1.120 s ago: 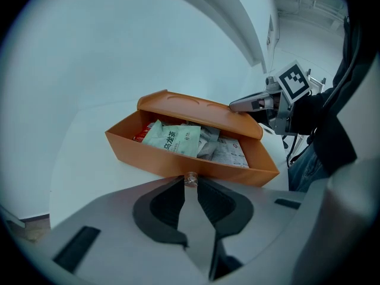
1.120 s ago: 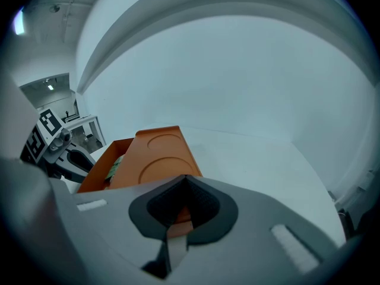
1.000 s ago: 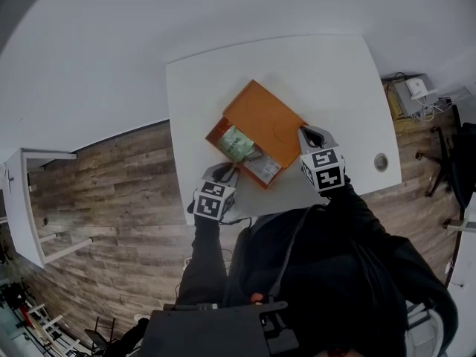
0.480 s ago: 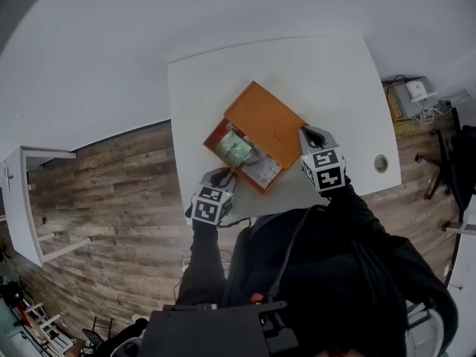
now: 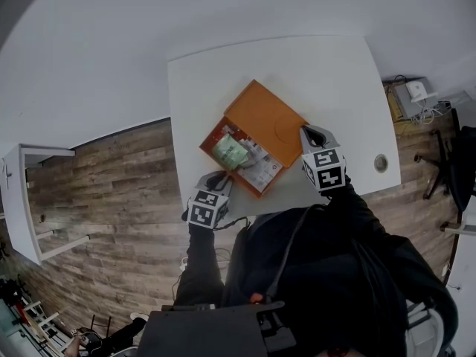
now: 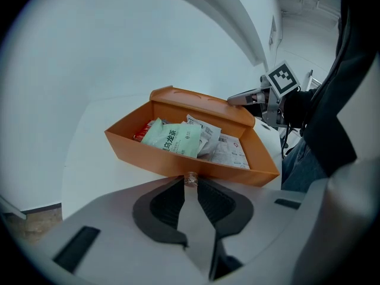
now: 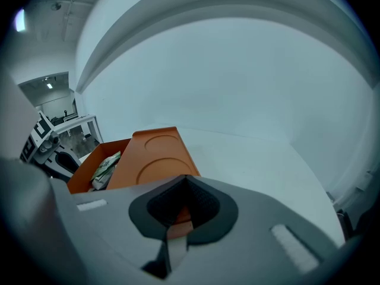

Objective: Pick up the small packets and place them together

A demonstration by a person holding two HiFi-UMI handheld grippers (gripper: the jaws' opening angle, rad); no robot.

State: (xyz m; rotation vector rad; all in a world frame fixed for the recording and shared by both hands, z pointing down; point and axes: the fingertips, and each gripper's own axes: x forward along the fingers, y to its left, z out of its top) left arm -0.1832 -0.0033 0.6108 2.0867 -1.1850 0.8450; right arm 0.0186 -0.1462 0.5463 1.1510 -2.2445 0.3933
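An orange box lies on the white table point(image 5: 327, 73). Its tray point(image 5: 213, 134) stands pulled out from under the flat orange lid point(image 5: 264, 121). In the tray lie a pale green packet point(image 5: 229, 152) point(image 6: 172, 140) and white printed packets point(image 5: 260, 171) point(image 6: 228, 150). My left gripper point(image 5: 219, 177) point(image 6: 190, 180) is shut on a small clear knob on the tray's near wall point(image 6: 148, 159). My right gripper point(image 5: 309, 132) point(image 7: 181, 203) is shut on the near edge of the lid point(image 7: 157, 162). The green packet point(image 7: 107, 165) peeks from the tray in the right gripper view.
A round cable hole point(image 5: 381, 162) sits in the table at the right. The table's left edge point(image 5: 175, 147) is close to the tray, with wooden floor point(image 5: 111, 199) beyond it. A chair point(image 5: 446, 162) and cables stand off to the right.
The left gripper has drawn back toward the table's near-left edge and the tray has slid further out from under the lid, baring more of the packets. The right gripper has kept still.
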